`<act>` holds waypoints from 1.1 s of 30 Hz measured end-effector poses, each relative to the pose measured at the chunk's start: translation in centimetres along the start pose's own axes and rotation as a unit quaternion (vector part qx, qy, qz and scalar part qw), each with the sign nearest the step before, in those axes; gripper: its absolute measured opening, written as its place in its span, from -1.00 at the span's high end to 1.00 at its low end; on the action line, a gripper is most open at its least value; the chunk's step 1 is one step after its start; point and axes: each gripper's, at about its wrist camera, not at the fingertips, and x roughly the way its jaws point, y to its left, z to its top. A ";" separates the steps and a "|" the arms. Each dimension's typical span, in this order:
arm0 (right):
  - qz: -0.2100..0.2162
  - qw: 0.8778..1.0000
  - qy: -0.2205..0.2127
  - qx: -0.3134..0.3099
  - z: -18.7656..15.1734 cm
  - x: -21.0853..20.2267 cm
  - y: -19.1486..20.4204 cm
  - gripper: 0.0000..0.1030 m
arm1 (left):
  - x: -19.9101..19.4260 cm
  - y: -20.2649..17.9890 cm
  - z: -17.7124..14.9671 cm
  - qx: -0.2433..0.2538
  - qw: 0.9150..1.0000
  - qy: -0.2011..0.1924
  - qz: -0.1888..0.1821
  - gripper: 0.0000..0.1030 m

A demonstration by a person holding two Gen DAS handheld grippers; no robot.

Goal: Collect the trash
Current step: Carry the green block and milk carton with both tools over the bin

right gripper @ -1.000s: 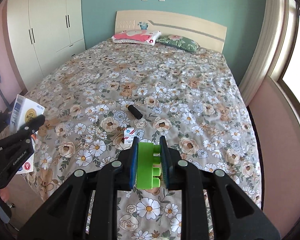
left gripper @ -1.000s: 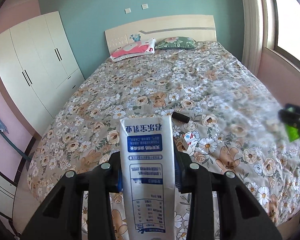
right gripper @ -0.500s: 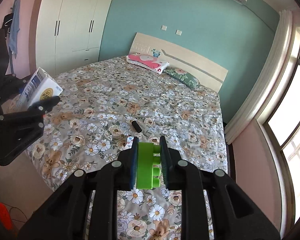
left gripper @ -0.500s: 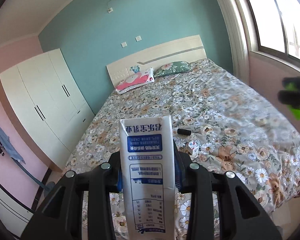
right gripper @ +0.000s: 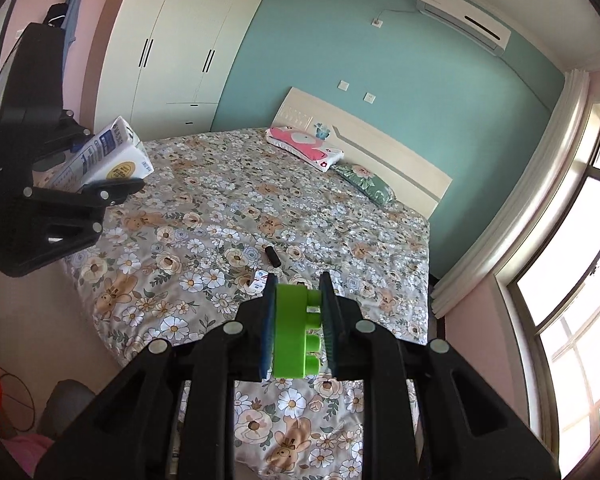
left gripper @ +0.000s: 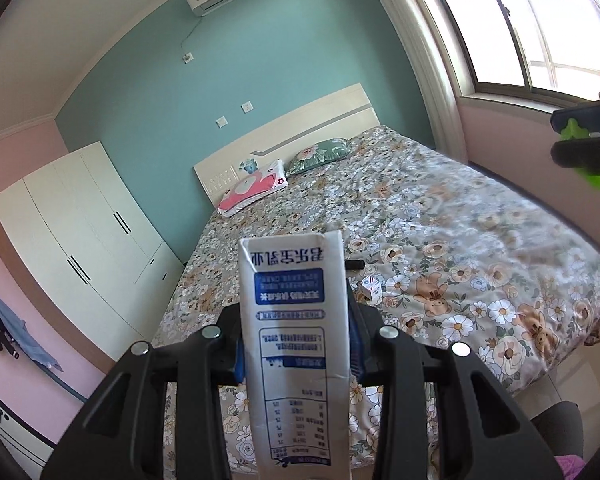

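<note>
So far two pieces are collected, the left gripper point(left gripper: 296, 344) clamping a milk carton point(left gripper: 296, 352) and the right gripper point(right gripper: 298, 332) a green toy brick point(right gripper: 296, 332), while a small box point(right gripper: 259, 280) and what may be a black cap point(right gripper: 273, 257) remain on the bed point(right gripper: 340, 232).

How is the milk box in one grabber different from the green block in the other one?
The white-and-blue paper milk carton is tall, flat-sided and covered in print; the bright green plastic toy brick is short, plain and has round studs. The carton sticks out far past the left hand-held gripper; the brick barely passes the right hand-held gripper. Both are clamped tight and lifted above the flowery bed.
</note>
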 end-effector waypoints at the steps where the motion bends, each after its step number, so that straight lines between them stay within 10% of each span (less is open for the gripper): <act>1: 0.001 1.000 0.000 -0.004 -0.3 -0.5 0.2 0.57 | -0.3 -0.2 -0.3 0.007 1.000 0.000 -0.002 0.23; 33: 0.131 0.985 0.074 -0.087 -20.4 3.0 13.9 0.57 | 1.9 -12.9 -21.3 0.051 0.983 0.090 -0.149 0.23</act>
